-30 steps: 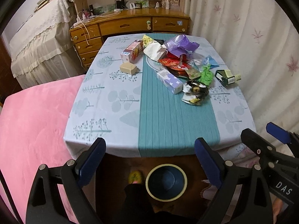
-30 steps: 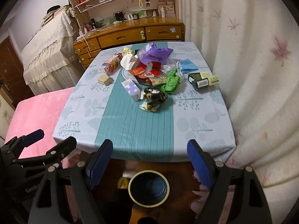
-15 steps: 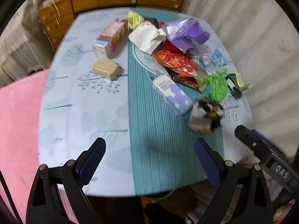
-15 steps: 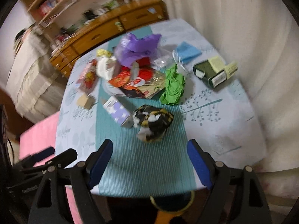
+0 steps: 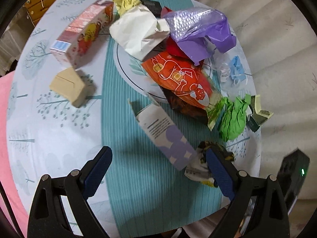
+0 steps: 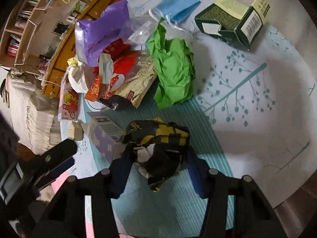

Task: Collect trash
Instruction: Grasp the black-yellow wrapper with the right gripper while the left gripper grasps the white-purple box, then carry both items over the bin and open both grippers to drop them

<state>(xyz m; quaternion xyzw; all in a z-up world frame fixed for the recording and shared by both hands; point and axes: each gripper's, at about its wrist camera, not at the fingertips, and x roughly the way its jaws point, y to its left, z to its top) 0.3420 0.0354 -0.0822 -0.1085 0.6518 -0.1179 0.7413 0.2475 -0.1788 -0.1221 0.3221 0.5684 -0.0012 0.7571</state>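
From the left wrist view, the left claw (image 5: pixel 157 170) hangs released over the teal stripe of the tabletop (image 5: pixel 49 134), its blue pads spread wide with nothing between them. Just ahead lies a white and lilac carton (image 5: pixel 164 136), tilted, its near end beside a crumpled black and yellow wrapper (image 5: pixel 200 168) that the right pad partly hides. Farther on sit a tan box (image 5: pixel 69 84), a pink snack box (image 5: pixel 83 31), a white paper bag (image 5: pixel 138 33), a purple plastic bag (image 5: pixel 200 31), an orange foil packet (image 5: pixel 178 79) and a ball of green paper (image 5: pixel 231 119).

From the right wrist view, the right claw (image 6: pixel 156 164) has just been closing, and the black and yellow wrapper (image 6: pixel 158 140) sits between its pads, both of which appear to press its sides. The green paper (image 6: pixel 172 73) lies just beyond, the dark green carton (image 6: pixel 231 21) and a blue face mask (image 6: pixel 176 8) farther off. The left claw's body shows at the lower left.
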